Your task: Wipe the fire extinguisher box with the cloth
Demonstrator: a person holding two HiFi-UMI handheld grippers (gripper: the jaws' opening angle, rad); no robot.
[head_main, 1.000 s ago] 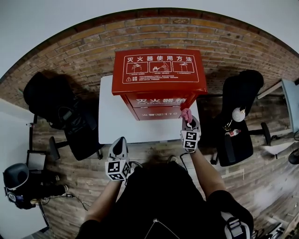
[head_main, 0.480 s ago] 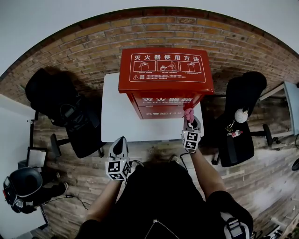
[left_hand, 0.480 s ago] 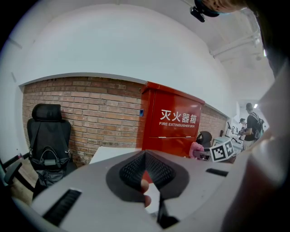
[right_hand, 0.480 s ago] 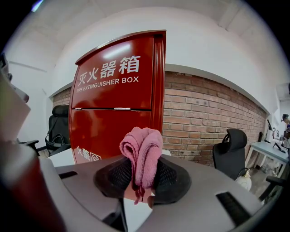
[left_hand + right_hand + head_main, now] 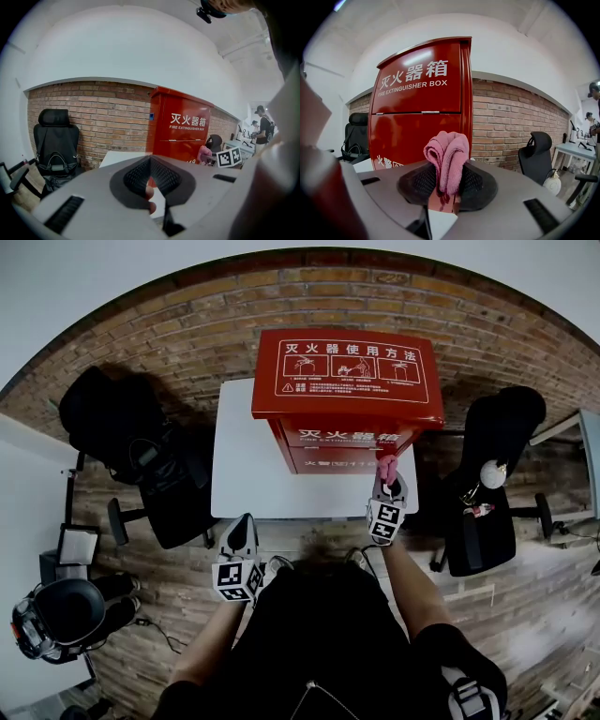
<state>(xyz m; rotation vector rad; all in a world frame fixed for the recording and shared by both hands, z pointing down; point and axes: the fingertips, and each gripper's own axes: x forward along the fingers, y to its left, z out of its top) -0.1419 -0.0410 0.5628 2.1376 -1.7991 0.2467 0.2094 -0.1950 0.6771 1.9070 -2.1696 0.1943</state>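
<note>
The red fire extinguisher box (image 5: 348, 395) stands on a white platform (image 5: 246, 472) against the brick wall; its front face fills the right gripper view (image 5: 419, 108) and shows in the left gripper view (image 5: 183, 129). My right gripper (image 5: 386, 482) is shut on a folded pink cloth (image 5: 447, 159), held just before the box's lower right front corner; the cloth (image 5: 385, 466) shows pink in the head view. My left gripper (image 5: 240, 542) hangs lower at the platform's front edge, jaws closed together with nothing between them (image 5: 151, 176).
Black office chairs stand on both sides: one at the left (image 5: 141, 465), one at the right (image 5: 492, 474). A helmet-like object (image 5: 56, 615) lies on the floor at lower left. People stand far off at the right (image 5: 265, 129). The floor is wood plank.
The head view has shifted, so the box and platform appear further right. Both grippers keep about the same pose; the cloth stays close to the box's front.
</note>
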